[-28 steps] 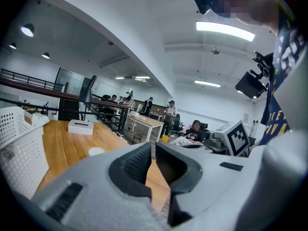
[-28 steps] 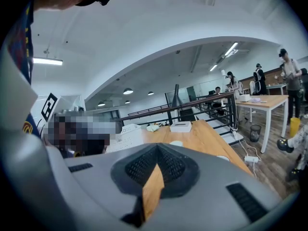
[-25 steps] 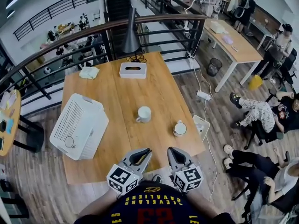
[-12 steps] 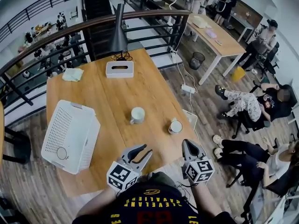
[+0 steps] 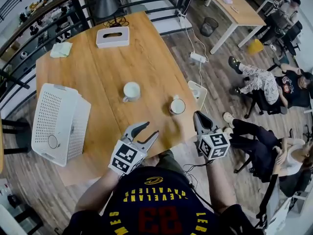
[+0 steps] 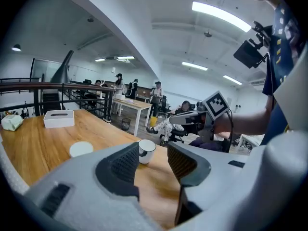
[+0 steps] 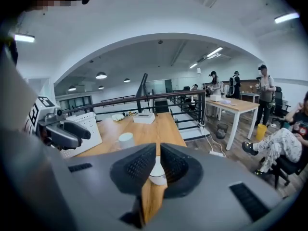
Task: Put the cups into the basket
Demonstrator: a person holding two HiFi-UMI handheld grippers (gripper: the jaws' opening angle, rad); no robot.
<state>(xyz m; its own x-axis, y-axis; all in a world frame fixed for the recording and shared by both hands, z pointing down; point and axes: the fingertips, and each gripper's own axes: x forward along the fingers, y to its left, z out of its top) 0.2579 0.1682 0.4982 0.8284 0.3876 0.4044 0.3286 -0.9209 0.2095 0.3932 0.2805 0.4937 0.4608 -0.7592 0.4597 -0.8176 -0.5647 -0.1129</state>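
Two white cups stand on the wooden table (image 5: pixel 93 77): one mid-table (image 5: pixel 131 91), one near the right edge (image 5: pixel 177 105). The white perforated basket (image 5: pixel 56 124) sits at the table's left edge, apart from both. My left gripper (image 5: pixel 148 129) hovers over the front edge, its jaws just opened with nothing between them; in the left gripper view the right cup (image 6: pixel 146 150) stands beyond them and the other cup (image 6: pixel 81 148) further left. My right gripper (image 5: pixel 196 115) is shut and empty, just in front of the right cup (image 7: pixel 157 174), which shows behind its jaws.
A white tissue box (image 5: pixel 112 36), a lamp (image 5: pixel 105 6) and a pale cloth (image 5: pixel 60 49) sit at the table's far end, by a black railing (image 5: pixel 29 18). People (image 5: pixel 264 87) sit on the floor side at the right, with a power strip (image 5: pixel 198 58) on the floor.
The left gripper's jaws have gone from shut to open. The right gripper has swung out to the right, toward the right cup. Both grippers have come forward over the table's front edge.
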